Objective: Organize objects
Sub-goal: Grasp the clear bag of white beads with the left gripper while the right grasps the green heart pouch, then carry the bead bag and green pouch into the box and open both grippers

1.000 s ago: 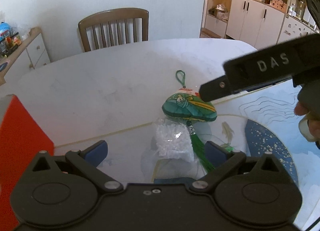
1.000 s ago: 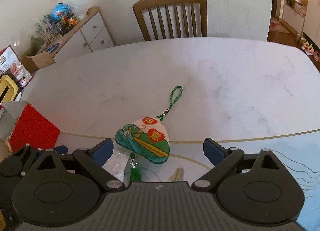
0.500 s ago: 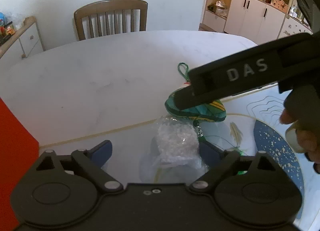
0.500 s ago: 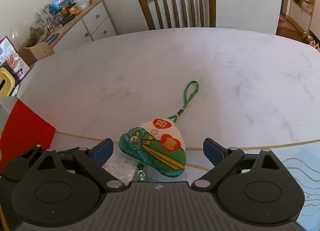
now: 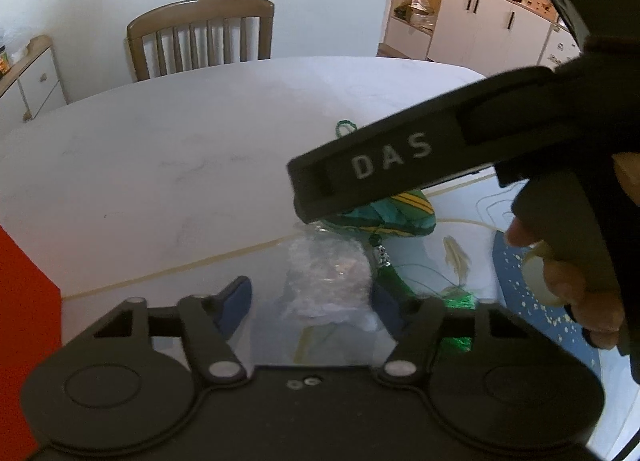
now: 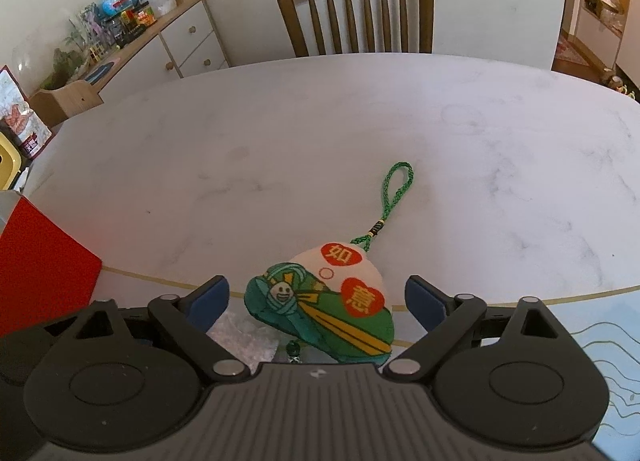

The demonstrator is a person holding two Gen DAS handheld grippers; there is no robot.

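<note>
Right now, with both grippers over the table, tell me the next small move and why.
Probably lower the right gripper a little and close it on the green zongzi-shaped fabric charm: its open jaws already straddle the charm, which lies flat on the white marble table beside the clear crinkled plastic bag.

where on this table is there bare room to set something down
Most of the white marble table is bare, from the green plush charm and its cord loop back to the wooden chair, and out to the right edge. The near edge is crowded: the clear plastic bag, charm, red box and both open grippers, left and right.
</note>
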